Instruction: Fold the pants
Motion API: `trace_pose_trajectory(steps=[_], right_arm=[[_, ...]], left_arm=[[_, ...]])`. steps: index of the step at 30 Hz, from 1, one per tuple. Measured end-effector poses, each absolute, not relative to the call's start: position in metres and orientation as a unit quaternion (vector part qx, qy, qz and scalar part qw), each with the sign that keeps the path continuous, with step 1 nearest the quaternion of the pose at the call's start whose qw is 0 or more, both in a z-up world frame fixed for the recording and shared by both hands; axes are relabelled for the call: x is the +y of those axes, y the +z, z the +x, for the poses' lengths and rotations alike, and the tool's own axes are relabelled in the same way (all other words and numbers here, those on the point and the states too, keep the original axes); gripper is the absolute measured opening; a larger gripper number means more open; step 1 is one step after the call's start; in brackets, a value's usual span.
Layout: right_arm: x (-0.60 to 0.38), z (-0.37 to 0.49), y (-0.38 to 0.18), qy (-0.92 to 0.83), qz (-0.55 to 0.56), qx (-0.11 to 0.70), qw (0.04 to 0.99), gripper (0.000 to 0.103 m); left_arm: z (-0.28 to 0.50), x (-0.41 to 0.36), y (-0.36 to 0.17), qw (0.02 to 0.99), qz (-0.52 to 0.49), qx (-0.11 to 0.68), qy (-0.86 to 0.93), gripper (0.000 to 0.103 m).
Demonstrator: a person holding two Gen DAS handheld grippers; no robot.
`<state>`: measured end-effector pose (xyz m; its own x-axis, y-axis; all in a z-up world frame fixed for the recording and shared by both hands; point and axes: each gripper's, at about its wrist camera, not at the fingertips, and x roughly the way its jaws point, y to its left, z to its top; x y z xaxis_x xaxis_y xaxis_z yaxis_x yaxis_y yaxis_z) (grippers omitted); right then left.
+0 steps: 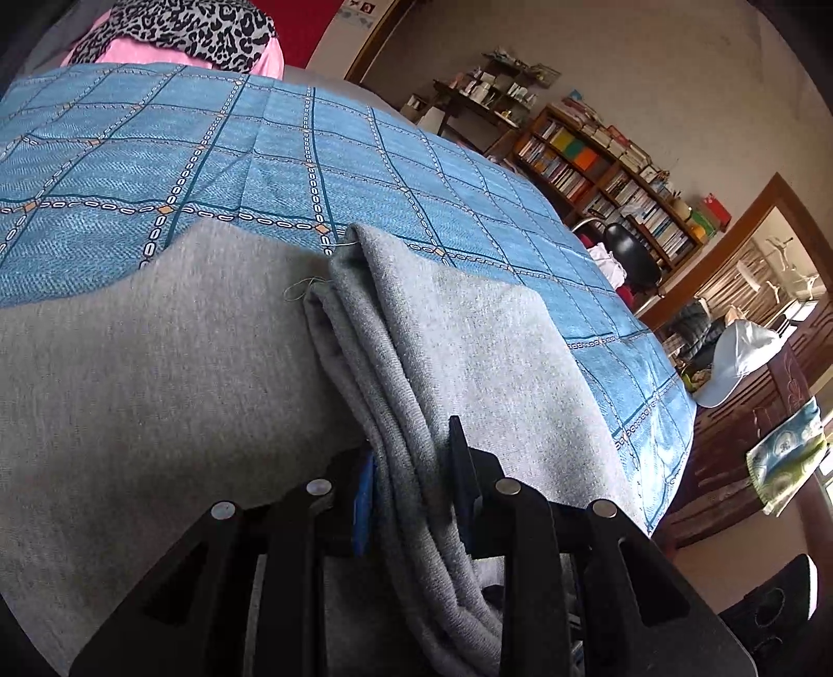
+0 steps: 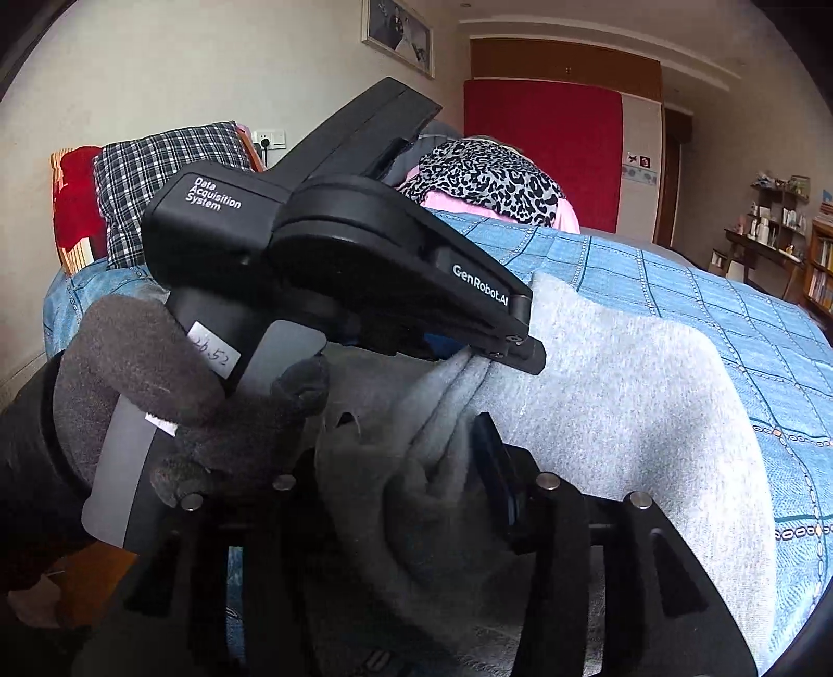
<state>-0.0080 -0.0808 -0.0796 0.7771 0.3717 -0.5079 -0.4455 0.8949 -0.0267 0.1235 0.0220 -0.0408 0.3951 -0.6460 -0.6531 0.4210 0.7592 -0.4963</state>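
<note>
Grey sweatpants [image 1: 156, 364] lie spread on a bed with a blue patterned cover [image 1: 260, 146]. My left gripper [image 1: 411, 468] is shut on a bunched fold of the pants near the bed's front edge. In the right wrist view the pants [image 2: 625, 396] drape over the cover [image 2: 729, 312]. My right gripper [image 2: 442, 468] is shut on a thick wad of the same grey fabric. The left gripper [image 2: 500, 349] shows just above it, held by a gloved hand [image 2: 156, 375], pinching the cloth close by.
A leopard-print and pink bundle [image 1: 177, 36] lies at the far end of the bed. Plaid and red pillows [image 2: 156, 177] sit at the head. A bookshelf [image 1: 614, 172], a black chair [image 1: 630, 255] and a wooden bench [image 1: 739, 442] stand to the right of the bed.
</note>
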Motion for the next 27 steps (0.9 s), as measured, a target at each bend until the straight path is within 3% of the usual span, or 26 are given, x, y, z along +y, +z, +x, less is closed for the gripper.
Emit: trace_pose_trajectory(steps=[9, 13, 19, 27], right_arm=[[-0.147, -0.054, -0.069, 0.227, -0.02, 0.245, 0.943, 0.055], [-0.189, -0.068, -0.056, 0.21, 0.027, 0.243, 0.947, 0.056], [-0.248, -0.065, -0.048, 0.137, 0.04, 0.236, 0.961, 0.056], [-0.236, -0.049, -0.082, 0.122, 0.033, 0.277, 0.952, 0.056]], left_arm=[[0.106, 0.034, -0.04, 0.843, -0.1, 0.436, -0.299, 0.037], [0.093, 0.031, -0.032, 0.869, -0.049, 0.415, -0.266, 0.05], [0.072, 0.033, -0.016, 0.884, -0.03, 0.395, -0.247, 0.05], [0.035, 0.0, -0.006, 0.88, 0.01, 0.372, -0.295, 0.05]])
